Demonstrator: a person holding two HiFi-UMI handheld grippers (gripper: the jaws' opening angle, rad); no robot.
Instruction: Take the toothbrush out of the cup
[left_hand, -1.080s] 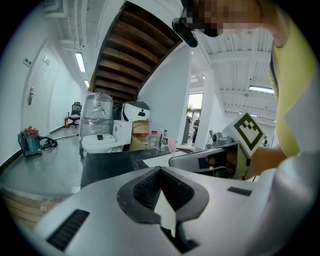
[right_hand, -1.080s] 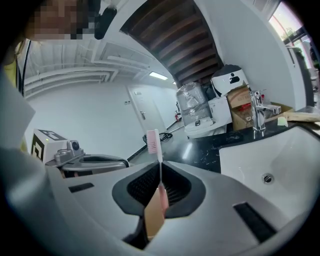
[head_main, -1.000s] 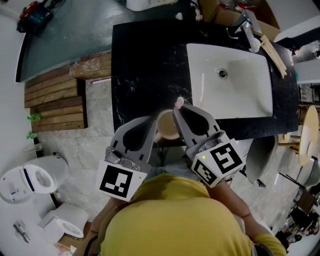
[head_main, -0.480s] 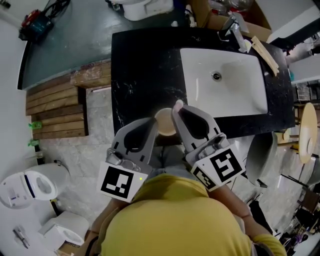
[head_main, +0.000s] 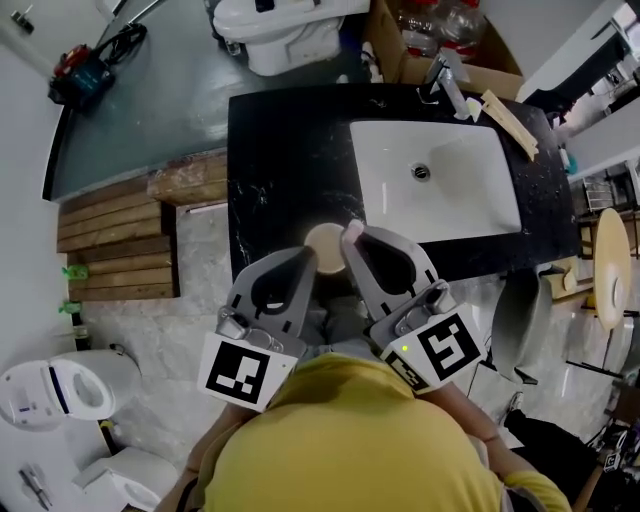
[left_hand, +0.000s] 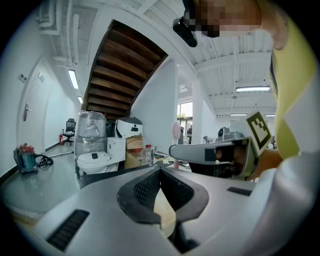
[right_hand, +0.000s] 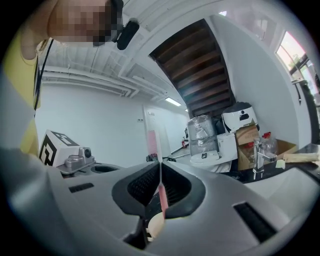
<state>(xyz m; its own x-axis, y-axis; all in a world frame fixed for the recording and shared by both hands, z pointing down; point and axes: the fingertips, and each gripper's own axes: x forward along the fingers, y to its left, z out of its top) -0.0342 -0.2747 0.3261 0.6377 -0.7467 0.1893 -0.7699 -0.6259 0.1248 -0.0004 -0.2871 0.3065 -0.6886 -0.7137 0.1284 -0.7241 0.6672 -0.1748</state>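
A beige cup (head_main: 325, 247) is over the front edge of the black counter (head_main: 280, 160). My left gripper (head_main: 311, 260) is shut on the cup's near wall; the cream wall (left_hand: 165, 215) shows between its pads. A pink toothbrush (head_main: 353, 231) stands upright at the cup's right side, and my right gripper (head_main: 352, 242) is shut on its handle. In the right gripper view the pink handle (right_hand: 161, 192) runs up between the jaws, with the cup (right_hand: 156, 225) below. The brush head (left_hand: 176, 131) rises above the right gripper (left_hand: 210, 152) in the left gripper view.
A white sink (head_main: 435, 180) with a faucet (head_main: 447, 80) fills the counter's right half. A white toilet (head_main: 280, 25) and a cardboard box stand behind the counter. Wooden slats (head_main: 115, 240) lie on the floor at left, another toilet (head_main: 55, 385) at lower left.
The view has drifted, so the counter and sink sit higher and further left. Both grippers keep their holds. The cup and brush stay close together at the counter's front edge.
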